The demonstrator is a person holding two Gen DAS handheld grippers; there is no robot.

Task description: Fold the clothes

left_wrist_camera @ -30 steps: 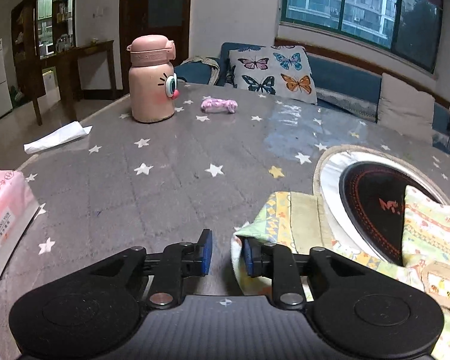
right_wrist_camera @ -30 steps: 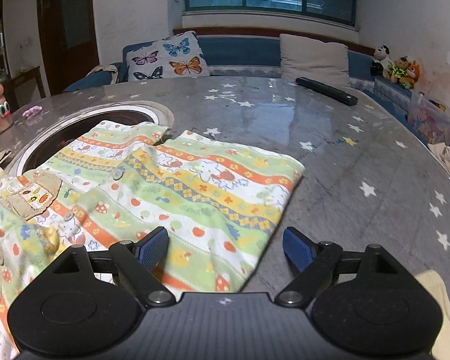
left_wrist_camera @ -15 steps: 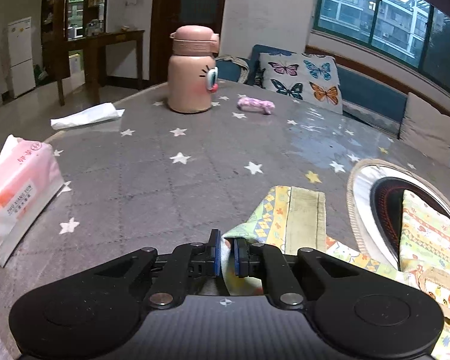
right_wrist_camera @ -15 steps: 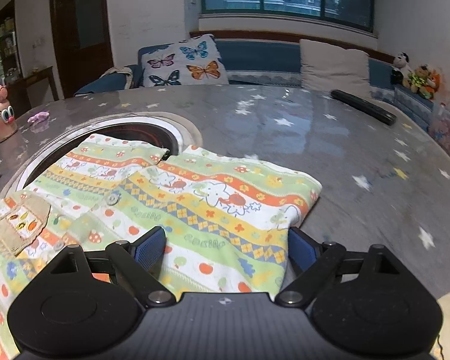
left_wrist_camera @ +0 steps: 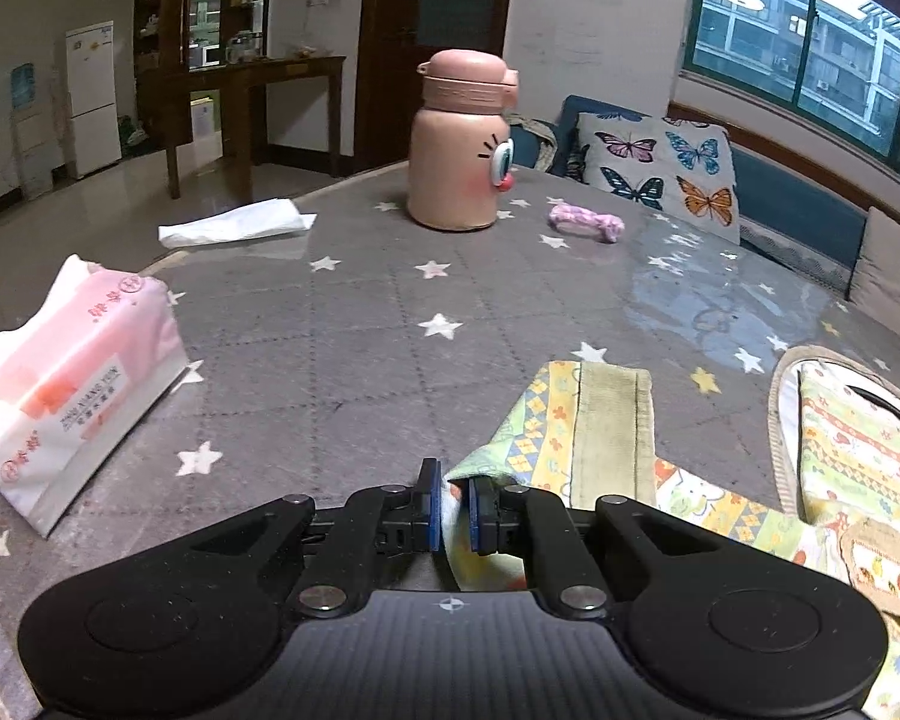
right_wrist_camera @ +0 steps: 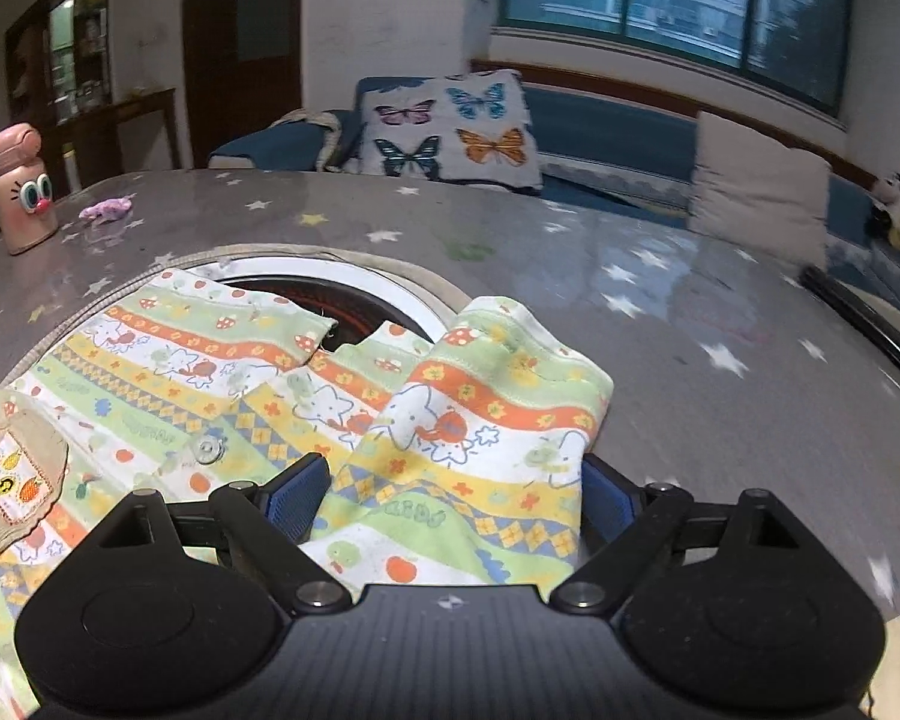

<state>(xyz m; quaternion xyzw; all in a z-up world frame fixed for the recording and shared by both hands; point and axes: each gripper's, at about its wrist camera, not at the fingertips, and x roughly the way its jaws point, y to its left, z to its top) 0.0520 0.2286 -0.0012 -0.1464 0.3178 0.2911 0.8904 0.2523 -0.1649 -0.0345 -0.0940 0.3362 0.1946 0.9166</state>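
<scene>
A child's patterned garment (right_wrist_camera: 222,372) with green, orange and yellow stripes lies on the grey star-print table, partly over a round inset cooktop (right_wrist_camera: 354,300). In the left wrist view my left gripper (left_wrist_camera: 452,507) is shut on the garment's sleeve end (left_wrist_camera: 576,426) with a beige cuff. In the right wrist view my right gripper (right_wrist_camera: 450,498) is open, with a bunched fold of the garment (right_wrist_camera: 492,420) lying between its blue pads (right_wrist_camera: 297,495).
A pink cartoon flask (left_wrist_camera: 462,144) and a small purple toy (left_wrist_camera: 585,222) stand at the far side. A tissue pack (left_wrist_camera: 60,384) lies left, a white paper (left_wrist_camera: 234,225) beyond it. A black remote (right_wrist_camera: 864,312) lies at right. A sofa with cushions runs behind.
My left gripper closed on the sleeve end. My right gripper moved forward so that the garment's edge bunched up between its open fingers.
</scene>
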